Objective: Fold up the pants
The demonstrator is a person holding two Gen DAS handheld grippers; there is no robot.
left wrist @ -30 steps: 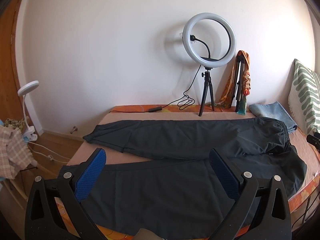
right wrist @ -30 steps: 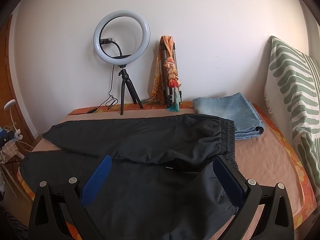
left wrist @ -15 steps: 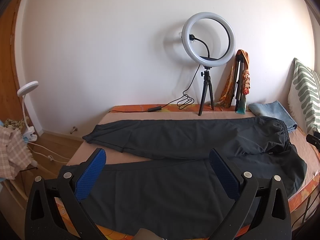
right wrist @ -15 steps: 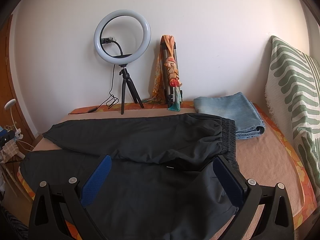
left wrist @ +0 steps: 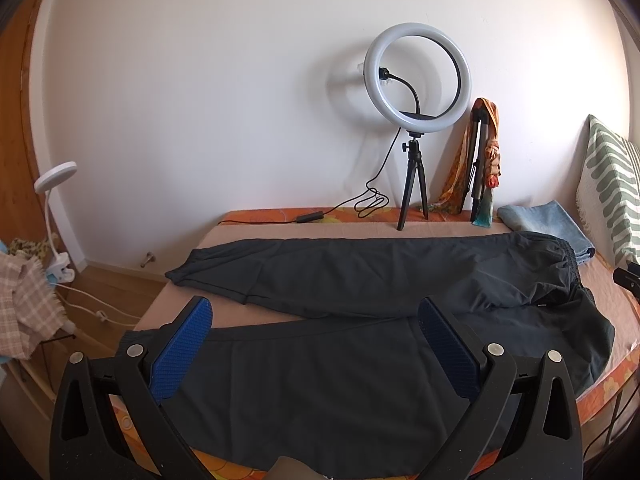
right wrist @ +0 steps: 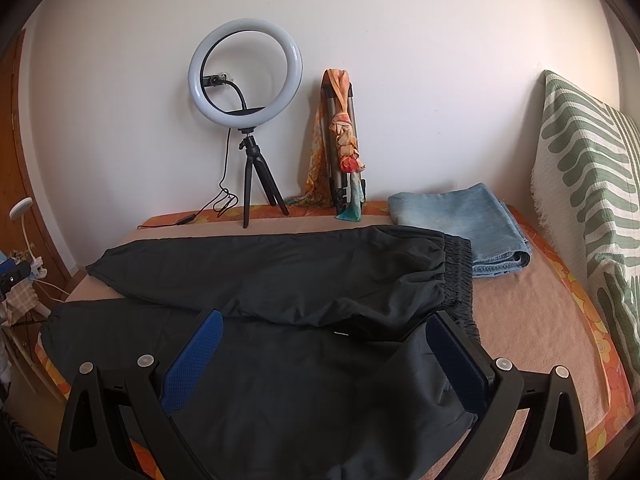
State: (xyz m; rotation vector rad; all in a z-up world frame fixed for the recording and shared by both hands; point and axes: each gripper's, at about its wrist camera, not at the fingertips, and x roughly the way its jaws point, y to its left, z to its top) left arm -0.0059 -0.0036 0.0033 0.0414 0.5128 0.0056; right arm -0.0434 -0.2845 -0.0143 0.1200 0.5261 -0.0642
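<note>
Dark grey pants (left wrist: 360, 280) lie spread on the bed (left wrist: 256, 236), legs pointing left, elastic waistband (right wrist: 458, 276) at the right. The far leg lies flat; the near leg hangs toward the front edge. My left gripper (left wrist: 314, 320) is open and empty, held above the near leg. My right gripper (right wrist: 324, 332) is open and empty, above the seat of the pants (right wrist: 280, 272) near the waistband. Neither touches the cloth.
A ring light on a tripod (left wrist: 416, 120) and a folded tripod with a scarf (left wrist: 482, 160) stand at the wall. Folded blue jeans (right wrist: 456, 224) lie beyond the waistband. A green-striped pillow (right wrist: 592, 200) stands at the right. A desk lamp (left wrist: 52, 200) is left of the bed.
</note>
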